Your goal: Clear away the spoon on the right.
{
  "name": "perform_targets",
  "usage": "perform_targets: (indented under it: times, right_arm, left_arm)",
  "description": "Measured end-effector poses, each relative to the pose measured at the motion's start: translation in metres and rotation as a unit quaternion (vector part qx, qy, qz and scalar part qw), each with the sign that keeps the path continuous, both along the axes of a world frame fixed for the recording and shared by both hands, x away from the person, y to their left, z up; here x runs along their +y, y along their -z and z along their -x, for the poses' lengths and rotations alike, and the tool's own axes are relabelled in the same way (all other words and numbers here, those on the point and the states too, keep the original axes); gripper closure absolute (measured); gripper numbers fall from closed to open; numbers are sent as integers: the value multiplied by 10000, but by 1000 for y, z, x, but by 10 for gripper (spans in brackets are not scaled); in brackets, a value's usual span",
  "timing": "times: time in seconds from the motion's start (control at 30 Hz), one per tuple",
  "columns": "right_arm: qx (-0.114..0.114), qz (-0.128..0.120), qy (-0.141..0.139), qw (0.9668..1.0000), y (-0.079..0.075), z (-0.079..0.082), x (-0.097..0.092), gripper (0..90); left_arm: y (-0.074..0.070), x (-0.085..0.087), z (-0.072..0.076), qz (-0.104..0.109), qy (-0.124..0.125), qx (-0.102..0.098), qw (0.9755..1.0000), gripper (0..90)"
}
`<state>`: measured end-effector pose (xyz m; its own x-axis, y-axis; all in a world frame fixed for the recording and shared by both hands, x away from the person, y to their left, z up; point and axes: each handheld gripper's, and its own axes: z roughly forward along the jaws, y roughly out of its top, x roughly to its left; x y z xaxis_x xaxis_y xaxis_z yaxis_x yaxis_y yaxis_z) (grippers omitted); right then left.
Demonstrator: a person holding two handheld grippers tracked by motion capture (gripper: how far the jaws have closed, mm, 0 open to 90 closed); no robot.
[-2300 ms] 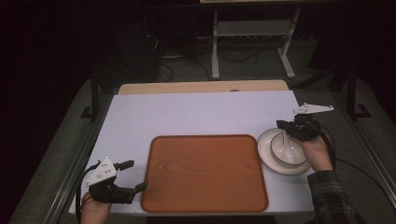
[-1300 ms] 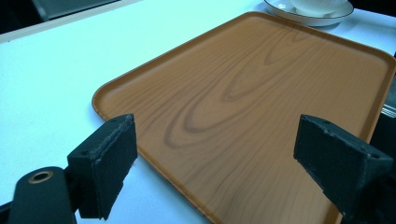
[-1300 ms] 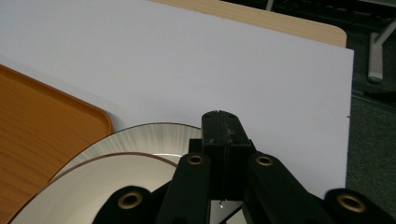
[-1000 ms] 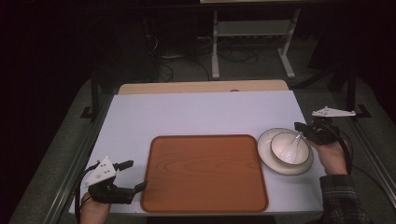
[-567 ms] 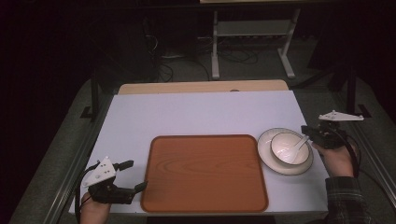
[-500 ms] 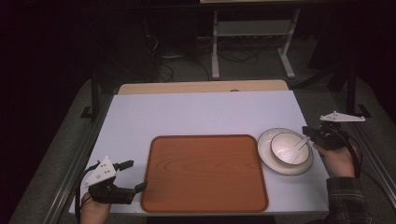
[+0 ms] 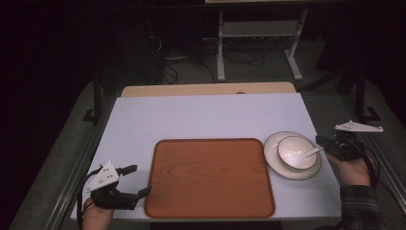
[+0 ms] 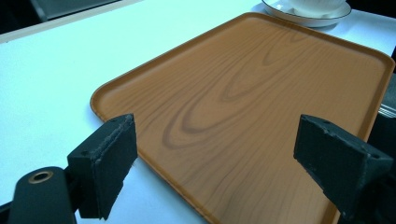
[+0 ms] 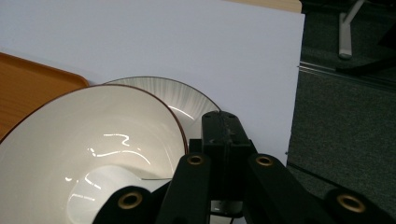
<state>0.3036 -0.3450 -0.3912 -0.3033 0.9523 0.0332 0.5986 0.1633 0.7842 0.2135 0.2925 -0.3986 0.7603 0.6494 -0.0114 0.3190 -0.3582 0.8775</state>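
Note:
A white bowl (image 7: pixel 291 145) sits on a white plate (image 7: pixel 272 162) at the table's right, just beside a brown wooden tray (image 7: pixel 210 177). A white spoon (image 7: pixel 306 154) lies in the bowl, its handle pointing right over the rim. My right gripper (image 7: pixel 320 140) hovers at the plate's right edge with its jaws shut (image 9: pixel 222 116). The handle end lies close beneath the jaws, and I cannot tell whether they touch. My left gripper (image 7: pixel 139 179) rests open at the tray's near left corner, and the tray (image 8: pixel 243 93) lies ahead of its spread jaws (image 8: pixel 219 154).
The white table top (image 7: pixel 206 115) stretches behind the tray. Its right edge (image 9: pixel 294 93) drops to dark floor close to my right gripper. A metal stand (image 7: pixel 258 33) is on the floor beyond the table.
My right gripper has drawn back to the right, off the plate toward the table edge. The spoon, steeper before, now lies lower in the bowl. The left gripper has stayed put.

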Motion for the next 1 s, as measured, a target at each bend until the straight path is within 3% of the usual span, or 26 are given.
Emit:
perform_targets:
  times: [0.3, 0.43, 0.47, 0.57, 0.67, 0.8, 1.0]
  right_arm:
    - [7, -9, 10, 10000, 1, 8, 0, 900]
    - [-150, -53, 63, 9999, -2, 10, -1, 878]
    - [-272, -90, 95, 9995, -6, 12, 0, 797]
    - [-384, -237, 66, 9990, -9, 14, 1, 710]
    - [-671, -268, 128, 9973, -14, 22, 8, 490]
    - [-688, -420, 92, 9967, -17, 29, 11, 418]
    - [-798, -343, 146, 9961, -12, 41, 13, 329]
  left_arm:
    - [0, 0, 0, -6, 3, 12, 10000, 131]
    - [0, -1, 0, -10, 11, 1, 10000, 130]
    - [0, 0, 0, -6, 9, 8, 10000, 130]
    - [0, 0, 0, 0, 14, 2, 10000, 130]
    - [0, 0, 0, -7, 23, -1, 10000, 131]
    - [0, -1, 0, 0, 29, 3, 10000, 131]
    - [0, -1, 0, 1, 29, 6, 10000, 131]
